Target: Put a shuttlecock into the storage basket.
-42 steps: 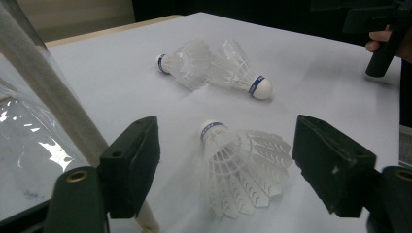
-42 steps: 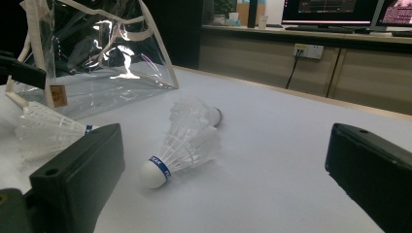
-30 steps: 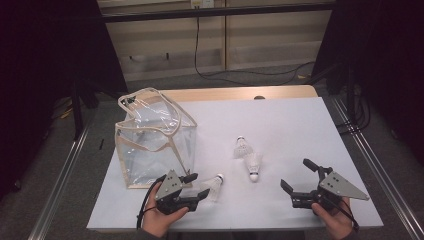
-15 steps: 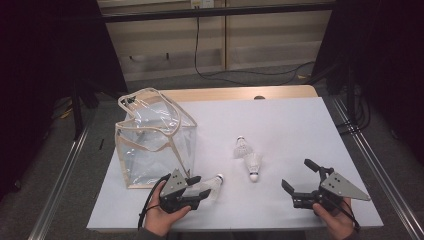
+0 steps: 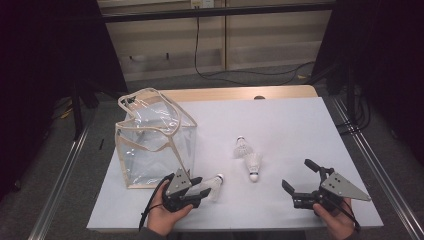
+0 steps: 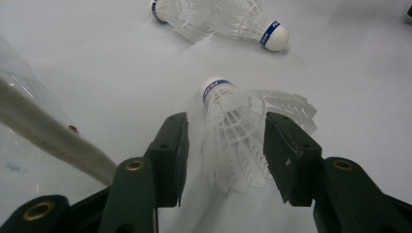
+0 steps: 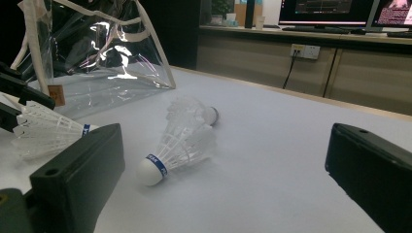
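Observation:
A white plastic shuttlecock (image 5: 215, 184) (image 6: 233, 131) with a blue-banded cork lies on the white table (image 5: 280, 125) near the front edge. My left gripper (image 5: 202, 187) (image 6: 227, 121) reaches over it. Its jaws have just been closing and now stand on either side of the skirt. One jaw brushes the feathers and the other stands a little apart, so there is no grip. Two more shuttlecocks (image 5: 242, 147) (image 5: 253, 165) lie together mid-table. My right gripper (image 5: 295, 173) (image 7: 228, 141) rests at the front right, open wide and empty, facing the nearer shuttlecock (image 7: 180, 141).
A clear plastic bag (image 5: 150, 145) (image 7: 97, 53) with beige trim stands open at the table's left, just behind my left gripper. The table's front edge runs close under both hands. Dark floor and metal rails flank the table.
My left gripper has slid a little to the right onto the near shuttlecock, and its jaws have narrowed around the skirt. The right gripper has stayed where it was.

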The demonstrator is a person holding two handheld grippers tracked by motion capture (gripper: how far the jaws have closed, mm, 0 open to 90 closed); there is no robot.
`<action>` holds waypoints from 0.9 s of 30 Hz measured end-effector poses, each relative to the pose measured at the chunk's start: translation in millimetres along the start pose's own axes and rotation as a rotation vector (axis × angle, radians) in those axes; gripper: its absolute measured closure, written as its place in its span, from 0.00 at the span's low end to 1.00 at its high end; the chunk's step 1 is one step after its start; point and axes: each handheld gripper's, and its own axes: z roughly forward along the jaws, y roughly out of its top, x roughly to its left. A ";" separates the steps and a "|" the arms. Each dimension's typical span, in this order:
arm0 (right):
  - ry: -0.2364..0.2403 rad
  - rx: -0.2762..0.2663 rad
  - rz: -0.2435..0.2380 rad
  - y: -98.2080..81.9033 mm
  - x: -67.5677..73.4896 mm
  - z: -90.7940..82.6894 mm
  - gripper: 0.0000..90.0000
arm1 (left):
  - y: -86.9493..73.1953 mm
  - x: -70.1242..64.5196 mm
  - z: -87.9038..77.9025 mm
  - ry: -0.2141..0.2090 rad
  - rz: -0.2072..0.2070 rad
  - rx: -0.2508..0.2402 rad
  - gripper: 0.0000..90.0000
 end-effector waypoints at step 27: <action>-0.009 0.000 0.004 -0.5 -0.8 -2.2 0.01 | 6.8 5.7 23.8 -0.015 -0.080 0.067 0.80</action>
